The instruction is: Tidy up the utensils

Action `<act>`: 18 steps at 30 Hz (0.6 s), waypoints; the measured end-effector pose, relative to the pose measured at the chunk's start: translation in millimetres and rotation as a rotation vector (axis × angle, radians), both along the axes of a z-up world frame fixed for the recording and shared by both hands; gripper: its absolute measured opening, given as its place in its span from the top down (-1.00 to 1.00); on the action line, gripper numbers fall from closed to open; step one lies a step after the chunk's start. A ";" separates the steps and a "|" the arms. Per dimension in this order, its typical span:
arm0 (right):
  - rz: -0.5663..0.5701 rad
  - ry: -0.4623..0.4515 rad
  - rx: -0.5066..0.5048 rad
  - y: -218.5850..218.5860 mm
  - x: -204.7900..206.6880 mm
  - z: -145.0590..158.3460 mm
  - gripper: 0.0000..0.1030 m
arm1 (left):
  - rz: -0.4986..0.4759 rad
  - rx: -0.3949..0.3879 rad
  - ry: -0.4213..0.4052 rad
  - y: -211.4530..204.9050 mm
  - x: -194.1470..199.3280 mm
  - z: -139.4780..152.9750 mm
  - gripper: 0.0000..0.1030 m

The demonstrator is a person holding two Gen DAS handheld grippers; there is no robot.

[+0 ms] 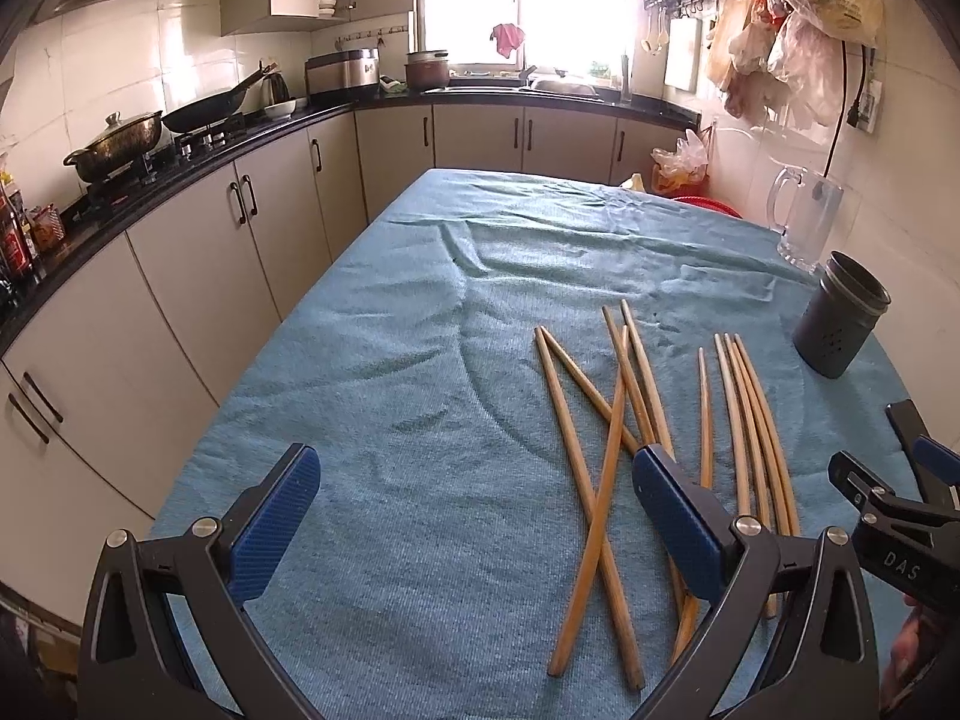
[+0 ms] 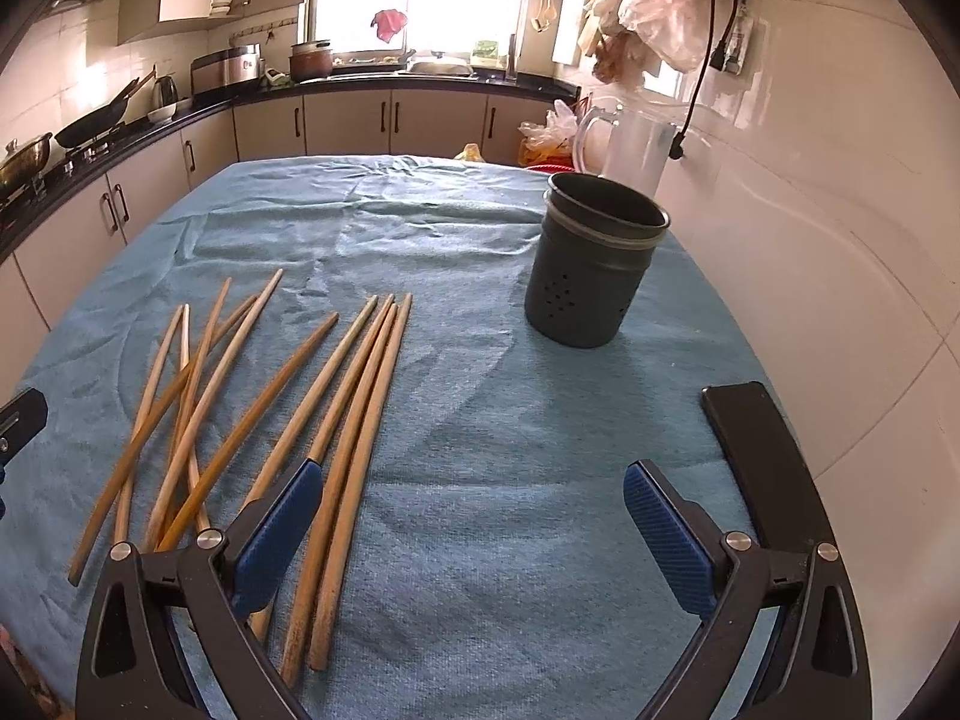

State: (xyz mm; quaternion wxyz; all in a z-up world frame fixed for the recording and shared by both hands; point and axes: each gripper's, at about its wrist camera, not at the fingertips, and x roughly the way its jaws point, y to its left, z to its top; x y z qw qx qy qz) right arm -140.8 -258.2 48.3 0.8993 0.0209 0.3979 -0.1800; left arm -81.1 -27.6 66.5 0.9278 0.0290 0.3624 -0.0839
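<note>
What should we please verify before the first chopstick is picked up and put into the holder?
1. Left hand-held gripper open, holding nothing: ok.
2. Right hand-held gripper open, holding nothing: ok.
3. Dark holder upright, mouth open: ok.
4. Holder has room inside: cannot tell, its bottom is hidden.
5. Chopsticks lie flat on the blue cloth: ok.
6. Chopsticks separated for a single grasp: not ok, the left bunch is crossed.

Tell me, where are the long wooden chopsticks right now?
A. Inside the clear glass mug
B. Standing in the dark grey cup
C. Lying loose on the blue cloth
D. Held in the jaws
C: the long wooden chopsticks lie scattered flat on the blue cloth, the dark grey cylindrical holder looks empty, and both sets of jaws are open, gripping nothing.
</note>
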 end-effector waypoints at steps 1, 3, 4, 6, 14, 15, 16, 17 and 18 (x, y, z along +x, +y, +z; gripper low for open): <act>0.003 0.005 0.007 -0.3 1.8 -0.5 -0.92 | -0.001 0.001 0.002 -0.1 1.3 -0.5 -1.00; 0.016 0.014 0.032 -1.9 6.0 -0.4 -0.85 | -0.004 -0.003 0.013 0.4 5.1 -1.0 -1.00; 0.021 0.015 0.044 -2.6 7.3 0.5 -0.82 | -0.006 -0.009 0.021 0.9 6.9 -1.2 -1.00; 0.029 0.016 0.071 -4.7 10.2 2.8 -0.77 | -0.006 -0.019 0.039 2.7 10.9 -1.9 -1.00; 0.071 0.040 0.161 -8.1 28.3 3.5 -0.59 | -0.013 -0.006 0.072 1.5 20.7 -8.7 -1.00; 0.074 0.048 0.169 -8.1 30.9 1.5 -0.55 | -0.015 -0.003 0.076 0.5 21.7 -9.6 -1.00; 0.075 0.054 0.174 -7.9 32.0 0.5 -0.48 | -0.017 -0.001 0.077 -0.6 22.6 -9.9 -1.00; 0.077 0.062 0.181 -7.9 33.5 -1.0 -0.45 | -0.018 0.001 0.078 -1.9 23.3 -10.3 -0.99; 0.082 0.071 0.188 -7.3 35.8 -3.1 -0.41 | -0.020 0.002 0.080 -2.8 23.9 -10.5 -0.99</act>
